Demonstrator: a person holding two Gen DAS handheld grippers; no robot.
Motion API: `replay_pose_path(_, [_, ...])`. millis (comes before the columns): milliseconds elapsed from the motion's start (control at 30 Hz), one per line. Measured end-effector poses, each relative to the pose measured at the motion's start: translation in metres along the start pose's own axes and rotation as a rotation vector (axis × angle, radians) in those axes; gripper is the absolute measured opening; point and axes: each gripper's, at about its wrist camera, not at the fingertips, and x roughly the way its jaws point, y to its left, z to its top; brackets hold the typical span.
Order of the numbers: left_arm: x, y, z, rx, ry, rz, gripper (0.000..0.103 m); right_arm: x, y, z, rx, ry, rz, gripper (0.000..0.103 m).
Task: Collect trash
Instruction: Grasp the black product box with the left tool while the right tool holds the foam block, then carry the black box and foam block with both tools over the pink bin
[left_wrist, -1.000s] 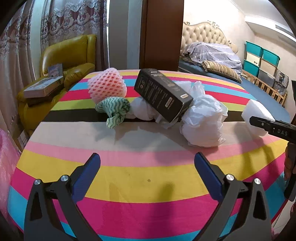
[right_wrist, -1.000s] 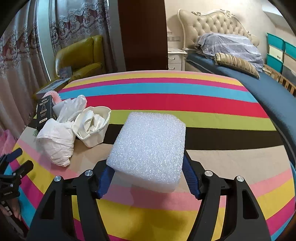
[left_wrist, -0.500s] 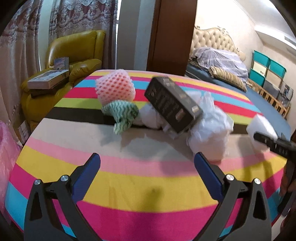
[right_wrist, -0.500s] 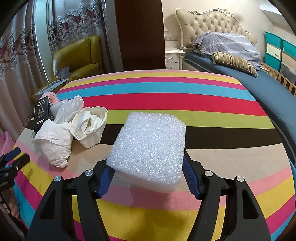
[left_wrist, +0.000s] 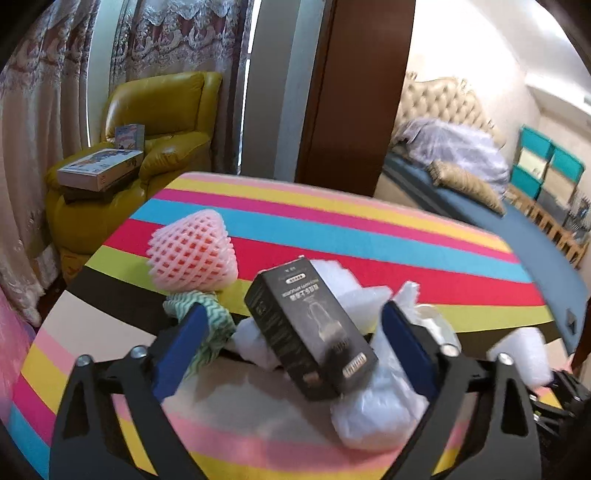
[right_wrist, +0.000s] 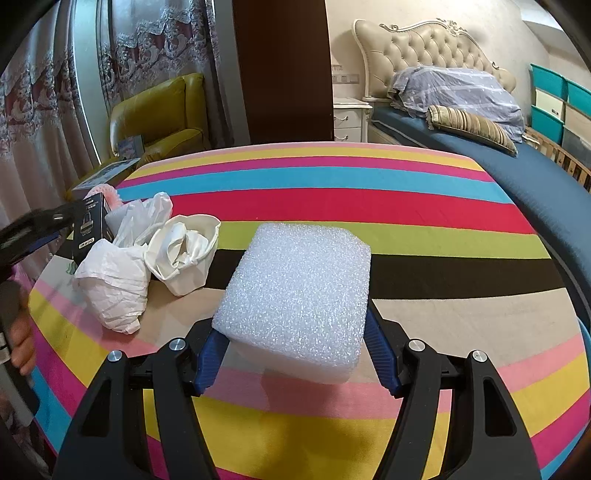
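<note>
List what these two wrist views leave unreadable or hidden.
- Left wrist view: small print on the black box is motion-blurred; the left tool is closing around it, contact unclear.
- Left wrist view: the green cloth is partly behind a blue finger.
- Right wrist view: the pink foam net is mostly behind the box.
- Right wrist view: the foam block, held by the right tool, hides its underside.

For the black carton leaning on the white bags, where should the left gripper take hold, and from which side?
Grip the black carton across its two long side faces, about mid-length, coming from the near table edge. It lies tilted on the white bags with its long axis running away from the camera, so those faces front the blue pads. The left gripper already straddles it, jaws closing, pads not yet touching.
</note>
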Motion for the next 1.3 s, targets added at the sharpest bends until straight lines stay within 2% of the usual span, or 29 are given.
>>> replay_pose_path(100, [0.018, -0.004, 0.000, -0.012, 0.078, 0.003, 0.082, -0.001, 0.001, 0.000, -0.003, -0.003, 0.004, 0.064])
replay_pose_path(167, [0.021, -0.004, -0.003, -0.014, 0.099, 0.004, 0.081, -0.001, 0.002, 0.001, -0.005, -0.005, 0.006, 0.064])
replay_pose_path(233, [0.021, -0.005, -0.010, 0.009, 0.107, -0.002, 0.055, -0.001, 0.001, 0.000, -0.004, -0.008, 0.011, 0.064])
replay_pose_path(267, [0.019, -0.004, -0.014, 0.019, 0.115, -0.005, 0.055, -0.002, -0.001, -0.001, -0.003, -0.009, 0.013, 0.064])
replay_pose_path(400, [-0.002, 0.006, -0.033, 0.008, 0.069, -0.030, 0.054, -0.003, -0.003, 0.000, 0.007, -0.019, 0.019, 0.064])
replay_pose_path(567, [-0.040, 0.019, -0.059, 0.092, 0.028, -0.019, 0.053, -0.003, 0.001, -0.001, -0.010, -0.023, 0.014, 0.064])
replay_pose_path(800, [-0.069, 0.044, -0.093, 0.112, 0.018, 0.009, 0.053, -0.003, 0.005, -0.002, -0.029, -0.025, 0.012, 0.064])
replay_pose_path(967, [-0.080, 0.044, -0.102, 0.139, -0.009, 0.012, 0.053, -0.003, 0.005, 0.000, -0.043, -0.021, 0.039, 0.064])
replay_pose_path(1067, [-0.087, 0.044, -0.104, 0.142, -0.020, -0.008, 0.053, -0.011, 0.010, -0.001, -0.068, -0.058, 0.046, 0.064])
replay_pose_path(1300, [-0.108, 0.043, -0.115, 0.200, -0.068, 0.007, 0.053, -0.037, 0.032, -0.023, -0.128, -0.072, 0.106, 0.064])
